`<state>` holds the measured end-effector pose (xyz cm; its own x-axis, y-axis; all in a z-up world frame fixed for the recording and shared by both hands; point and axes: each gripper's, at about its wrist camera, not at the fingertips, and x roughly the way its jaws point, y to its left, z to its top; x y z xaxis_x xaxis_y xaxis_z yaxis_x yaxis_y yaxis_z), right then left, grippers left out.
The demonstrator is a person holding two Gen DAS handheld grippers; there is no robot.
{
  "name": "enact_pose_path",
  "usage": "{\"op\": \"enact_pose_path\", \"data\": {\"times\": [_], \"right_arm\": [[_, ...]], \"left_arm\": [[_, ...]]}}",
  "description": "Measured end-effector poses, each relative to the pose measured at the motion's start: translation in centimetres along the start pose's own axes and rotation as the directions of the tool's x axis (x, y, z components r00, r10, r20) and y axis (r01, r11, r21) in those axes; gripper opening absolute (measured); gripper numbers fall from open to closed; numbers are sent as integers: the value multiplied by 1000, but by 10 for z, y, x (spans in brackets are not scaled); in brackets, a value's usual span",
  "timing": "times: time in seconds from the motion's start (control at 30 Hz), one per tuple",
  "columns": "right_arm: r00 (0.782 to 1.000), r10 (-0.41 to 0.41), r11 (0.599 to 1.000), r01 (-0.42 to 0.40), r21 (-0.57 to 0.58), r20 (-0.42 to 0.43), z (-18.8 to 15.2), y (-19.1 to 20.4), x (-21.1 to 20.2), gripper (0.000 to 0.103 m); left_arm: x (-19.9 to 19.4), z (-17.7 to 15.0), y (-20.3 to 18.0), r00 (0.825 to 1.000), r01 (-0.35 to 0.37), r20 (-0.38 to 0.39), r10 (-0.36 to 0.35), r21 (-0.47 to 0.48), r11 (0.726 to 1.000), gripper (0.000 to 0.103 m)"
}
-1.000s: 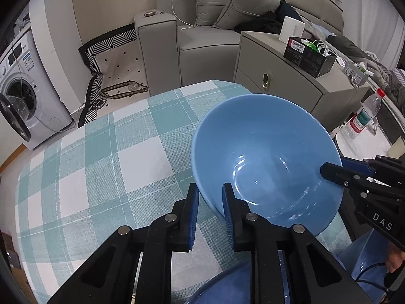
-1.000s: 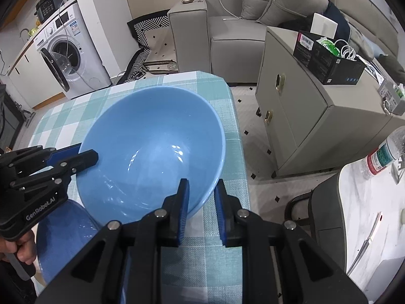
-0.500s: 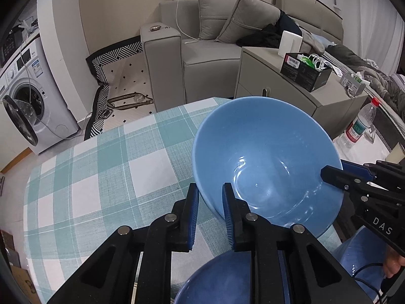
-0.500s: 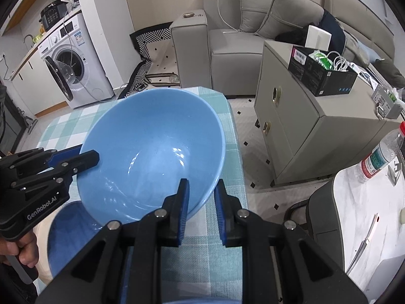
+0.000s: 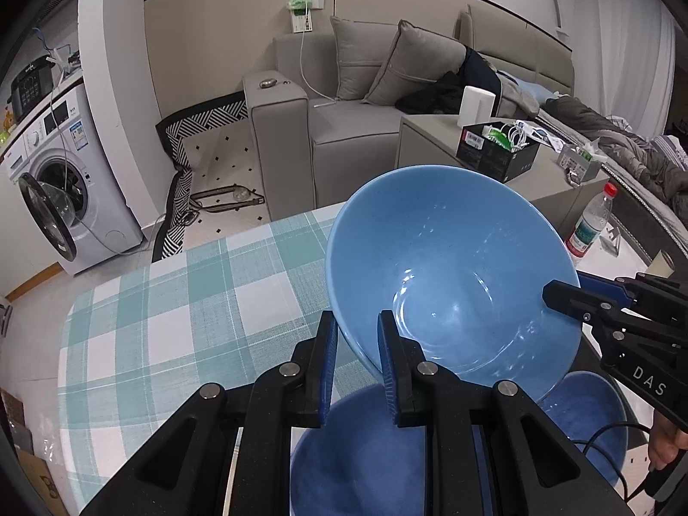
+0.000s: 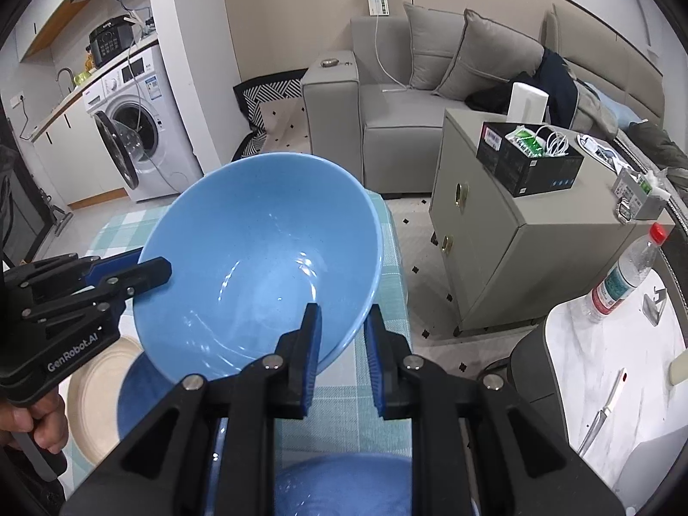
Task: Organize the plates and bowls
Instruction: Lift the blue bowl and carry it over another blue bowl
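A large light-blue bowl (image 5: 451,266) (image 6: 258,258) hangs tilted above the teal checked table (image 5: 172,322), held from two sides. My left gripper (image 5: 357,322) is shut on its near-left rim, one pad inside and one outside. On the opposite rim my right gripper (image 6: 342,311) is shut the same way, and it shows at the right of the left wrist view. Beneath the lifted bowl sit darker blue bowls (image 5: 365,451) (image 5: 593,421) (image 6: 137,391) and a cream plate (image 6: 94,391).
Past the table's far edge stand a grey sofa (image 5: 344,129), a grey cabinet (image 6: 516,236) with a black box on it, and a washing machine (image 5: 56,180) with its door open. A water bottle (image 6: 623,275) and a knife (image 6: 602,413) lie on a white side table.
Both grippers have risen together with the light-blue bowl. The table has dropped away, and the darker bowls and the cream plate below have come into view.
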<state>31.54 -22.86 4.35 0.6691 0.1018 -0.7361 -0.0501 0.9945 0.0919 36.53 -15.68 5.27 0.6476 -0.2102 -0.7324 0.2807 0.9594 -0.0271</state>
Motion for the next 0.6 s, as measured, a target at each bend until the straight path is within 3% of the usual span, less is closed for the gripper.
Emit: {"op": "enact_pose_path", "data": {"times": [0.6], "right_arm": [[995, 13, 999, -9, -36, 97, -31, 28, -80, 20]], "left_arm": [[-92, -45, -14, 997, -21, 80, 22, -8, 1000, 19]]}}
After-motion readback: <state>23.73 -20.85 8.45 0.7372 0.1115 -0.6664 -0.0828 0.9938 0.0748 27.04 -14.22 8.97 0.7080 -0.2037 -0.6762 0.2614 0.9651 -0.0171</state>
